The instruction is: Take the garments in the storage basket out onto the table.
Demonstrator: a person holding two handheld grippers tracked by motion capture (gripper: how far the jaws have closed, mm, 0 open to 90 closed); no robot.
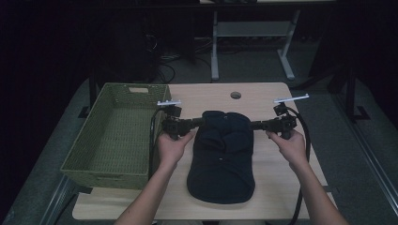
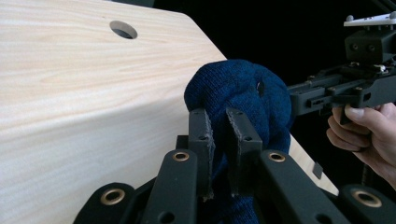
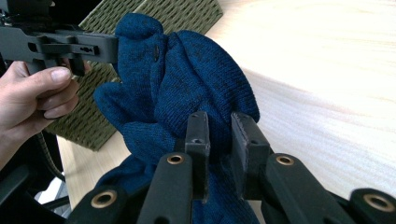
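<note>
Both grippers, left [image 1: 199, 123] and right [image 1: 253, 125], have their fingers clamped on the far edge of the navy hat [image 1: 222, 157], which lies on the bench [image 1: 272, 180] just right of the basket [image 1: 94, 166]. Probably a fold or lift is starting; next calls for moving both together.

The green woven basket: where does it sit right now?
In the high view, the basket sits along the table's left edge, just left of the left gripper and the navy garment.

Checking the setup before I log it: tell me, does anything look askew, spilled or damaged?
Nothing stands out. The blue knit garment lies on the table, pinched by the left gripper and right gripper; the wicker basket sits upright.
</note>
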